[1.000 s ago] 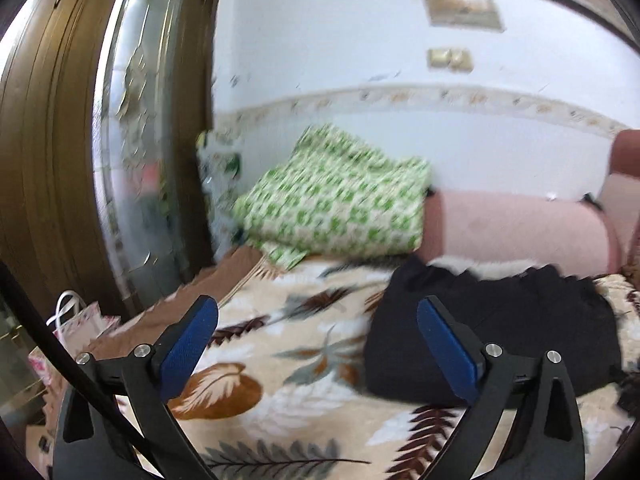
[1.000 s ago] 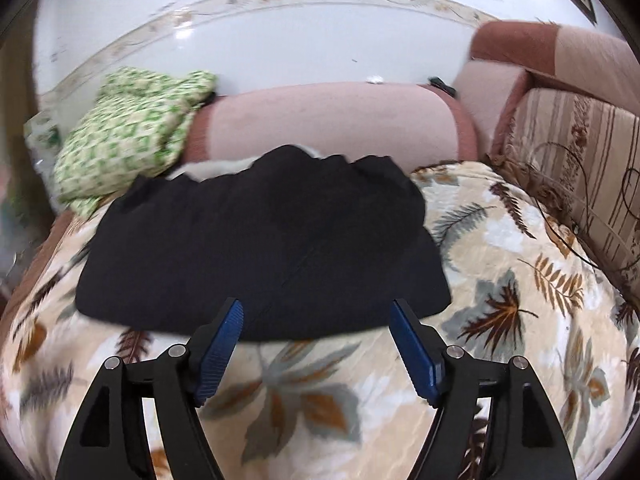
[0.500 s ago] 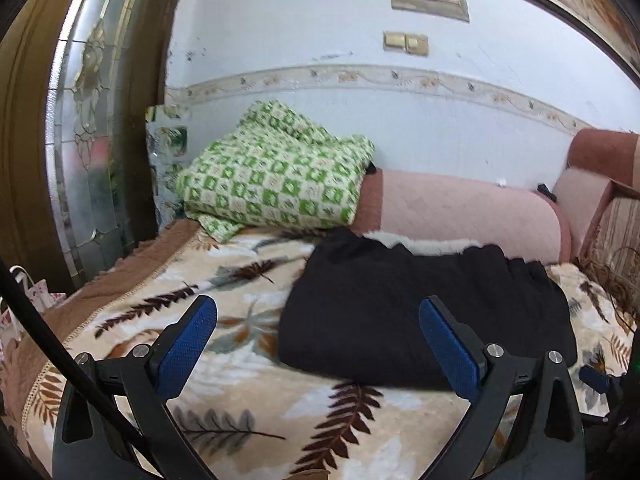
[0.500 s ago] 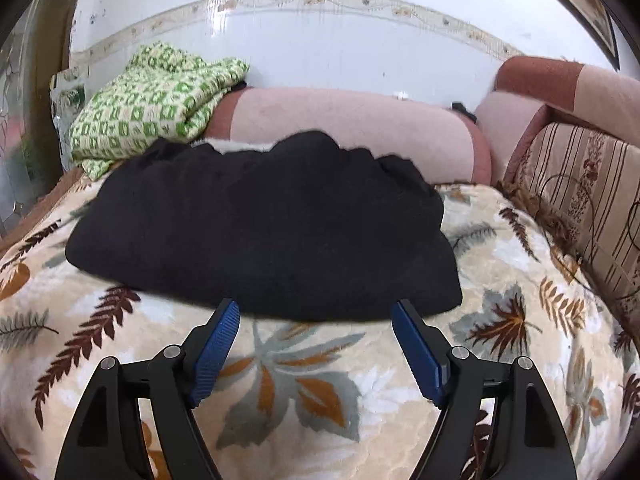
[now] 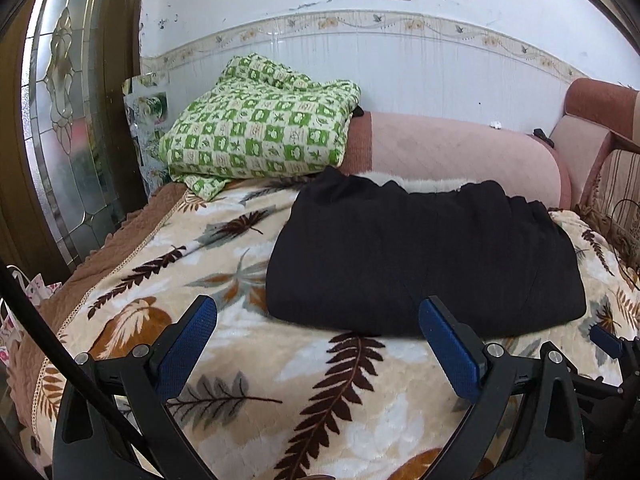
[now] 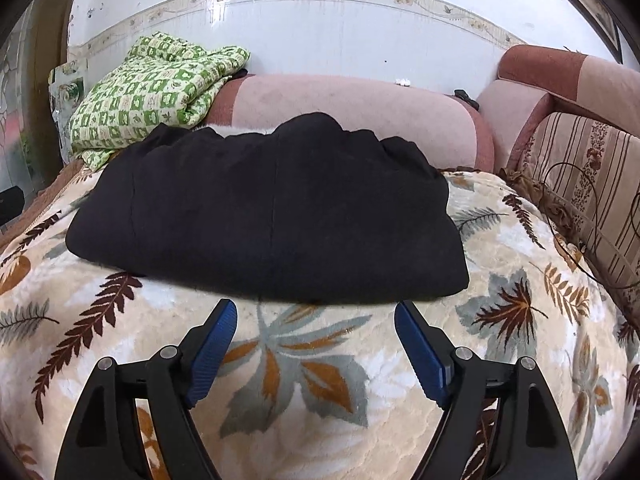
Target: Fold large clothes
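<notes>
The right gripper (image 6: 315,312) has its blue-padded jaws apart and opening wider, with nothing between them; under the gap lies only the leaf-patterned blanket (image 6: 304,364). Just beyond its fingertips runs the near folded edge of the black garment (image 6: 264,208), close to the pads but not touching them.

The left gripper (image 5: 318,312) also stands wide, jaws empty. Its right-hand pad sits in front of the near edge of the black garment (image 5: 420,256), while its other pad is over bare blanket (image 5: 248,368) well to the side of the cloth. Whether that pad touches the fabric cannot be told. The garment's left corner falls between the two pads, farther out. A blue pad of the right gripper (image 5: 606,340) shows at the lower right edge of the left wrist view.

The garment lies folded into a broad, flat bundle across the blanket, its far edge bunched up against a pink bolster (image 6: 360,104). A little white fleece shows behind that edge. A green checked quilt (image 5: 260,136) is piled on the bolster's left end, apart from the garment. A striped cushion (image 6: 580,172) stands to the right, and a glass-panelled door (image 5: 68,120) to the left.
</notes>
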A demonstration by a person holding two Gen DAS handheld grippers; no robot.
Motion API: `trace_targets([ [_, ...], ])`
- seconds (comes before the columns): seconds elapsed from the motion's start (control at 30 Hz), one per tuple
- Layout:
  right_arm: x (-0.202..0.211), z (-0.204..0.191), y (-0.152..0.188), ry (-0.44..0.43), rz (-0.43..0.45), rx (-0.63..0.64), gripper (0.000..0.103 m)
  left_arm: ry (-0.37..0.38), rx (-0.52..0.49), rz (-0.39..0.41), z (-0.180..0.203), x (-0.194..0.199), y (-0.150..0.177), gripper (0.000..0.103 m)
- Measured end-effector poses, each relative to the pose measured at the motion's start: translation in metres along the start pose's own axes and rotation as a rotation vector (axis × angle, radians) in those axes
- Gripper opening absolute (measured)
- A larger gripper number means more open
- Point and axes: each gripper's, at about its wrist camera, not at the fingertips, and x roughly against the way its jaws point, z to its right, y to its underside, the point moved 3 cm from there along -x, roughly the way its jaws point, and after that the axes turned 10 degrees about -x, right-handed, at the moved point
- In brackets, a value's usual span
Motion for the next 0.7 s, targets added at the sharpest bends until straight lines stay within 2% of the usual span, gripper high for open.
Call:
trace_targets([
  [0.33,-0.003,0.000,0.002,0.000,-0.011,-0.004,0.085,0.004,-0.025,-0.022,0.005,-0.006,0.003,0.101],
  [0.7,-0.005,0.003,0.002,0.005,-0.024,-0.019,0.085,0.056,0.023,-0.114,0.001,-0.024,0.011,0.101],
])
